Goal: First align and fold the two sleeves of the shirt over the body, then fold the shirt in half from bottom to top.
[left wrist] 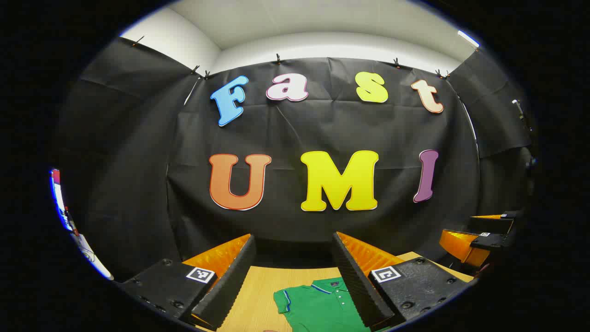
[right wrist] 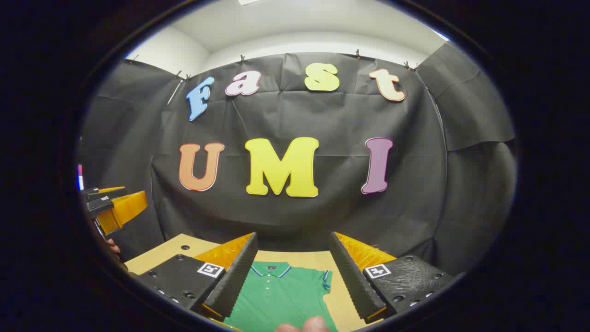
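- Shirt (right wrist: 286,295), green with a striped collar and a buttoned placket, lies flat on the tabletop (left wrist: 258,295) below me; in the right gripper view its collar points away from me and one short sleeve spreads out to the right, unfolded.
- In the left gripper view the same shirt sits low between my fingers, its collar and one sleeve visible, the rest cut off by the lower edge.
- My left hand-held gripper (left wrist: 295,276) is raised above the tabletop with its jaws spread wide and nothing between them; it touches nothing.
- My right hand-held gripper (right wrist: 292,272) is likewise raised, jaws wide apart and empty, with the shirt's collar showing in the gap.
- A fingertip or two (right wrist: 306,325) peeks in at the very bottom of the right gripper view, just over the shirt.
- Farther off, each hand-held gripper shows at the edge of the other's view, well apart from its neighbour.
- Beyond the tabletop's far edge hangs the black cloth wall (right wrist: 332,120), clipped along its top, with a pale wall and ceiling (left wrist: 322,23) above.
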`<state>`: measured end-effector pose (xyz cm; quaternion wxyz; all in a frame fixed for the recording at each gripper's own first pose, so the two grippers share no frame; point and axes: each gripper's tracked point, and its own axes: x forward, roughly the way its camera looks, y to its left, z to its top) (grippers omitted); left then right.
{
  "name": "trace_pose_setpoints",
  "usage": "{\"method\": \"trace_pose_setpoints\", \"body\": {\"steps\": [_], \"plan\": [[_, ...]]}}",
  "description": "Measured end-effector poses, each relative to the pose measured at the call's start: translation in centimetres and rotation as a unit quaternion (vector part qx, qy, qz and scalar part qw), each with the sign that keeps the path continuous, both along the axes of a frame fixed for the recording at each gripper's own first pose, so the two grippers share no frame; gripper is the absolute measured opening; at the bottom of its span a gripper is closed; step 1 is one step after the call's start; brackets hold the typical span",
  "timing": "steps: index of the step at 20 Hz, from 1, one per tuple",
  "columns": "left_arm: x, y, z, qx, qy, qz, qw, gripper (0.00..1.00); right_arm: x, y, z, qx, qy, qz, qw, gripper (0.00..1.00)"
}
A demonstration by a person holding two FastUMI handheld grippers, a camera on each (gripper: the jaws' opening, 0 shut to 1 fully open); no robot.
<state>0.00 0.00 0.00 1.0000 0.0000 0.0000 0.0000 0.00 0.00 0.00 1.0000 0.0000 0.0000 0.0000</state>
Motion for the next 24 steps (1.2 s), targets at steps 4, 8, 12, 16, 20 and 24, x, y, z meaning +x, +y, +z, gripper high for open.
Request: {"method": "trace_pose_setpoints", "body": {"steps": [4, 8, 12, 16, 20, 24], "plan": [[0.5, -0.4, 0.1, 0.001, 0.001, -0.001, 1.000, 1.00, 0.5, -1.4, 0.0, 0.002, 0.001, -0.009, 1.000, 0.95], [1.0, -0.6, 0.0, 0.001, 0.001, 0.002, 1.000, 1.00, 1.3, -2.3, -0.1, 0.002, 0.001, -0.014, 1.000, 0.95], [1.5, -1.1, -0.1, 0.000, 0.001, -0.002, 1.000, 1.00, 1.9, -2.6, -0.6, 0.003, 0.009, -0.013, 1.000, 0.96], [1.6, -1.1, -0.4, -0.001, 0.005, -0.004, 1.000, 1.00, 2.5, -3.0, -1.8, 0.004, 0.030, -0.017, 0.999, 0.96], [1.9, -1.3, -0.6, 0.003, 0.005, -0.010, 1.000, 1.00, 3.4, -4.8, -3.3, -0.003, 0.053, -0.033, 0.998, 0.95], [2.4, -1.3, -1.0, 0.005, 0.010, -0.010, 1.000, 1.00, 5.1, -5.7, -7.4, -0.005, 0.115, -0.030, 0.993, 0.95]]}}
